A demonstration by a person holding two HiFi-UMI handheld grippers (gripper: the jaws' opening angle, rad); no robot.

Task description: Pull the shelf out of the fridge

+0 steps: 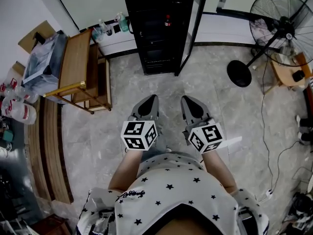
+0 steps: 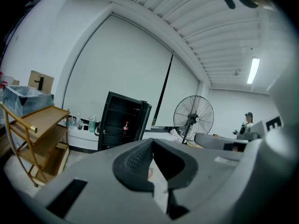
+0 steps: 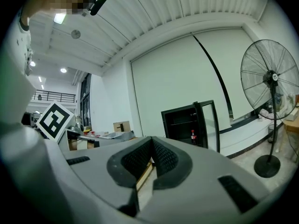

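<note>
grey marbled floor tiles (image 1: pixel 210 77) fill the middle of the head view, and the whole gap that matters runs across them. nearest, at the lower centre of the frame, the left gripper (image 1: pixel 152 99) and the right gripper (image 1: pixel 186 100) are held side by side, both pointing up the frame. each has its jaws pressed together with nothing between them; the two gripper views show the ribbed pads meeting at the tips.

past the tips comes open floor, with a wooden cart (image 1: pixel 78 67) off to the left and a standing fan (image 1: pixel 279 28) at the upper right. farthest, at the top centre, stands the black fridge (image 1: pixel 154 33), well apart from both grippers and straight ahead of them. its glass door (image 1: pixel 193 23) hangs open on the right side.

the shelf (image 3: pixel 185 123) sits inside the fridge, seen in the right gripper view as a thin line above the red-capped bottle (image 3: pixel 193 136). its long axis runs left to right across the opening, so the pull would probably come straight back toward the person.

the left gripper lines up with the opening; the right one faces the door's edge. neither is clearly nearer. both would need to close the distance and spread their jaws first.
</note>
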